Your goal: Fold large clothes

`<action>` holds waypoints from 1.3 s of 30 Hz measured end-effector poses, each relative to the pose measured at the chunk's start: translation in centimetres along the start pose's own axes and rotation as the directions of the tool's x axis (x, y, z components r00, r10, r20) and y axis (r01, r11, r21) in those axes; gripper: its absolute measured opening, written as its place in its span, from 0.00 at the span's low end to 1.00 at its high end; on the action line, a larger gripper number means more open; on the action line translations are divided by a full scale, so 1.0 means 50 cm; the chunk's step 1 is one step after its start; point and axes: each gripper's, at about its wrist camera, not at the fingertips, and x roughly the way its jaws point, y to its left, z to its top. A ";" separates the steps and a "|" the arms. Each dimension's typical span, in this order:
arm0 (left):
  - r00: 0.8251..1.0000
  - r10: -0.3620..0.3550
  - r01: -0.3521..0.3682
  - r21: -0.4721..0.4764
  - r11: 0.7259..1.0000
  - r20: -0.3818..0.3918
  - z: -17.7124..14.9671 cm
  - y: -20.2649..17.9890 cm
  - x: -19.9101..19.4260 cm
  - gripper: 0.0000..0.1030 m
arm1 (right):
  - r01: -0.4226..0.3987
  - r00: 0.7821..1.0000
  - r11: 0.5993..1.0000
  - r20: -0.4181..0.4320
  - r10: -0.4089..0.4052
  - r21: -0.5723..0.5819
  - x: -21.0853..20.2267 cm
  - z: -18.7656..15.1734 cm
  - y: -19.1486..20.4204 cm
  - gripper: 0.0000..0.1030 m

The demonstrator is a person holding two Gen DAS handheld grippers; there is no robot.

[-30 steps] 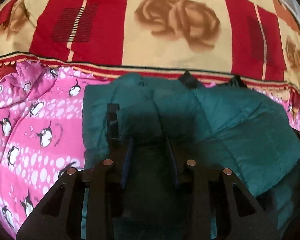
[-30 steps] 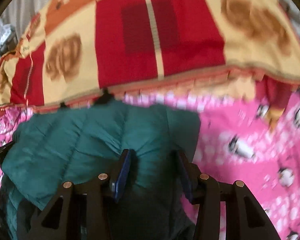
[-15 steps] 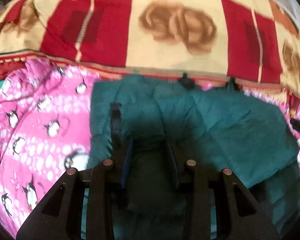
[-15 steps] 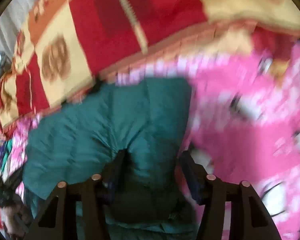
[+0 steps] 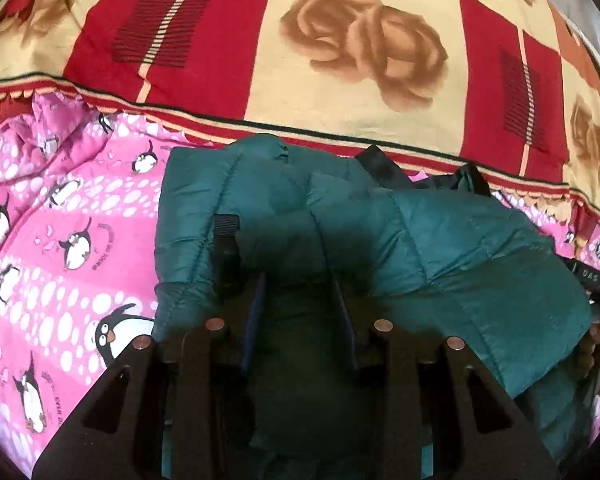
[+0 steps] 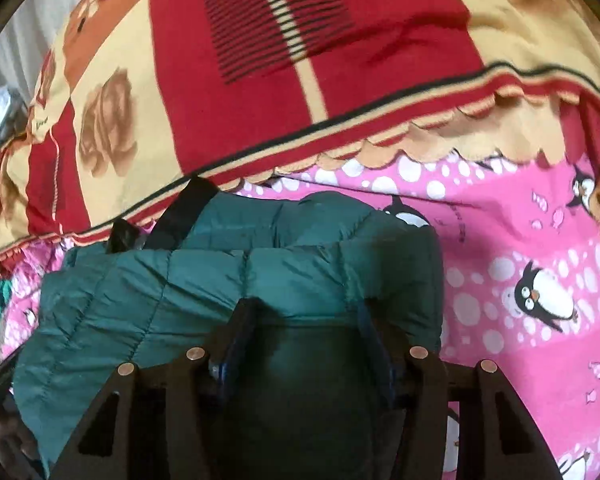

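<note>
A teal quilted puffer jacket point(image 5: 440, 248) lies folded on the pink penguin bedding; it also shows in the right wrist view point(image 6: 228, 284). My left gripper point(image 5: 300, 284) is shut on the jacket's left side, with thick fabric bunched between the fingers. A black tab point(image 5: 226, 240) sits just left of it. My right gripper point(image 6: 306, 312) is shut on the jacket's right end, fabric filling the gap between its fingers. The far edge of the jacket shows a black collar strap point(image 6: 180, 216).
A pink penguin-print blanket point(image 5: 60, 248) covers the bed under the jacket, also at right in the right wrist view point(image 6: 520, 280). A red and cream rose blanket point(image 5: 340, 40) lies behind. The right gripper's body point(image 5: 596, 280) shows at the left view's right edge.
Both grippers kept hold of the jacket. The right gripper swung and tilted, then levelled; the jacket's right end is now folded over and bunched higher. The left view shifted slightly.
</note>
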 end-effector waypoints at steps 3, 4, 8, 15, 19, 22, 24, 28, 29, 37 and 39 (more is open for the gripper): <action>1.000 0.007 -0.007 0.002 1.000 0.005 0.002 -0.008 -0.004 0.38 | -0.001 1.000 1.000 0.002 0.001 -0.003 -0.001 -0.005 -0.001 0.52; 1.000 -0.005 0.005 -0.008 1.000 0.006 0.001 -0.005 -0.003 0.39 | -0.005 1.000 1.000 -0.001 0.005 0.000 -0.004 -0.006 -0.003 0.52; 0.996 -0.095 0.095 -0.063 0.993 0.001 -0.003 0.018 -0.007 0.47 | 0.084 0.996 0.996 0.025 -0.083 -0.014 -0.045 0.006 0.017 0.51; 0.975 -0.172 0.173 0.006 0.985 0.141 0.008 -0.023 -0.079 0.58 | -0.057 0.993 0.984 0.096 0.073 -0.169 -0.114 -0.009 0.181 0.51; 0.995 -0.098 0.096 0.102 0.990 0.008 -0.021 -0.055 -0.026 0.66 | 0.003 0.999 0.950 -0.037 -0.015 -0.312 -0.026 -0.081 0.235 0.52; 0.996 -0.090 0.089 0.104 0.991 0.005 -0.019 -0.054 -0.030 0.66 | -0.005 0.999 0.955 -0.034 -0.006 -0.298 -0.030 -0.083 0.226 0.52; 0.995 -0.103 0.102 0.079 0.992 0.004 -0.015 -0.045 -0.031 0.66 | -0.014 0.999 0.959 -0.042 0.002 -0.285 -0.043 -0.072 0.222 0.52; 0.993 -0.113 0.112 0.042 0.993 0.024 -0.011 -0.033 -0.045 0.66 | 0.013 0.995 0.955 0.100 0.017 -0.296 -0.119 -0.068 0.238 0.52; 0.995 -0.101 0.100 0.052 0.994 0.016 -0.013 -0.034 -0.042 0.66 | 0.031 0.994 0.954 0.108 0.001 -0.299 -0.123 -0.075 0.238 0.52; 0.997 -0.070 0.068 0.087 0.994 0.013 -0.028 -0.047 -0.028 0.77 | 0.075 0.997 0.964 -0.004 -0.079 -0.255 -0.049 -0.100 0.225 0.60; 0.993 -0.110 0.108 0.033 0.994 0.052 -0.024 -0.031 -0.055 0.77 | 0.084 0.996 0.962 0.048 -0.074 -0.262 -0.092 -0.094 0.233 0.60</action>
